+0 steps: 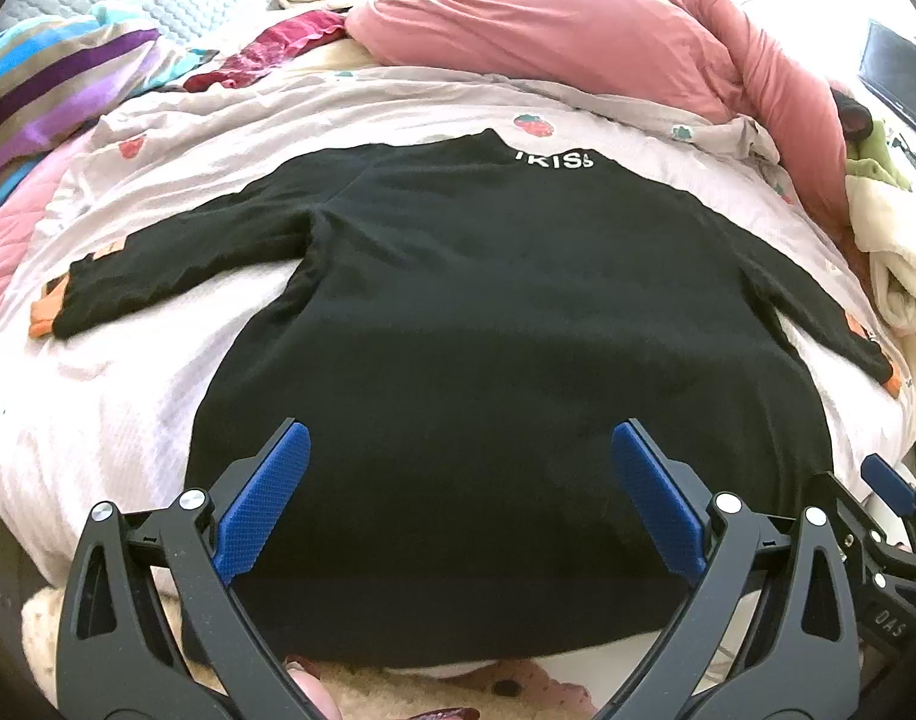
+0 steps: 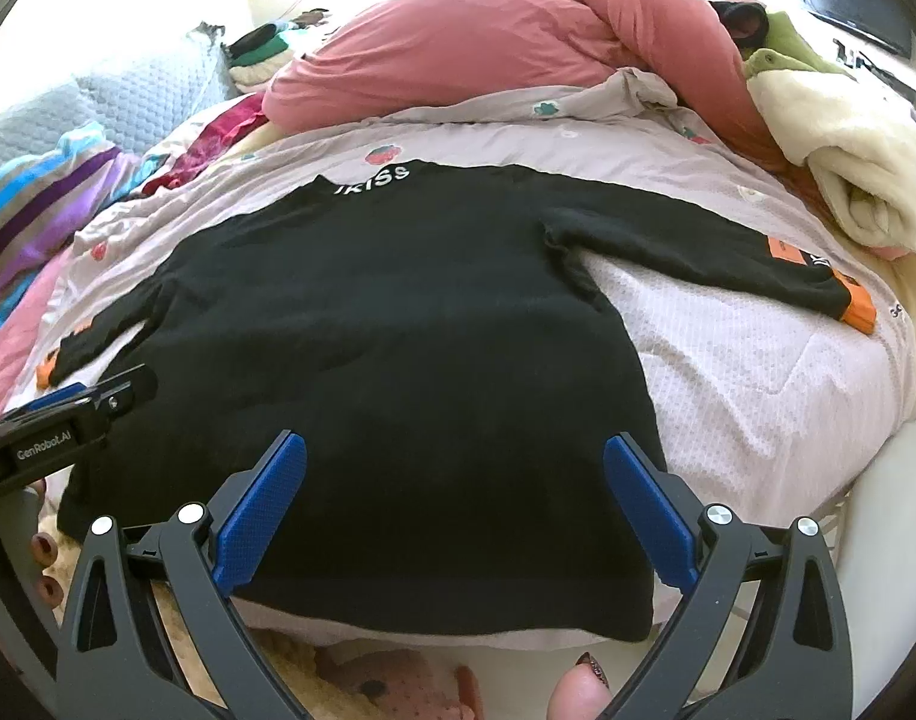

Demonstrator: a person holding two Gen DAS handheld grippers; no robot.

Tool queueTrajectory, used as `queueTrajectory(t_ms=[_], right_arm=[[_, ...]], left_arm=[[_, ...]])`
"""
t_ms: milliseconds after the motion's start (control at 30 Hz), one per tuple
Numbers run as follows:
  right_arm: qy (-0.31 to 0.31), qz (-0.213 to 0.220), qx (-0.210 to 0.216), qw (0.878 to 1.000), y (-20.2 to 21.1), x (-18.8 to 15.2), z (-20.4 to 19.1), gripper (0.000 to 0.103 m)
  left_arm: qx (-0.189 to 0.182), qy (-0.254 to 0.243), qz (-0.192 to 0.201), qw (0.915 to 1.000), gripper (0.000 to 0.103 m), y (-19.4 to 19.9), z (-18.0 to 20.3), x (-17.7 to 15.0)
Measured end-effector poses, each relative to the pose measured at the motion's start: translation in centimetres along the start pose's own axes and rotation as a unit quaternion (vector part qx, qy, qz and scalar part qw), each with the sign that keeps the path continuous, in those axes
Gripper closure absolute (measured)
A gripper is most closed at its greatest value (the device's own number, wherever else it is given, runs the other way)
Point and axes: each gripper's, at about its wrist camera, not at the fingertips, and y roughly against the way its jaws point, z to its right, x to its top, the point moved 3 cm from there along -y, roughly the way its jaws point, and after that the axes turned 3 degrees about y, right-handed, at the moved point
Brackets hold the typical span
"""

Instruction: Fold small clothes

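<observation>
Black sweater [image 1: 488, 360] beneath open left claw [image 1: 458, 462].

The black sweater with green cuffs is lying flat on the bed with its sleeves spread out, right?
Not quite: the cuffs are orange, not green, as the right wrist view shows. The black sweater with orange cuffs does lie flat on the bed, sleeves spread out.

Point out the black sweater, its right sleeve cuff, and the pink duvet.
black sweater [image 1: 488, 312]: left wrist view, mid-body.
orange cuff [image 2: 857, 306]: right wrist view, sleeve end.
pink duvet [image 2: 458, 36]: right wrist view, top fold.
</observation>
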Motion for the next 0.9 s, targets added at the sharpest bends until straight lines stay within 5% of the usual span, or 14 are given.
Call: queueTrajectory(t_ms=[533,900], right_arm=[[-0.081,-0.017,-0.051,0.995,-3.6,3.6,7.8,0.004],[-0.193,-0.039,-0.119,0.973,-6.8,4.7,17.6,0.004]], left_arm=[[-0.006,0.005,-0.022,0.9997,0.008,-4.6,0.8,4.6],[-0.01,0.0,-0.05,0.9987,0.008,-8.1,1.7,6.4]])
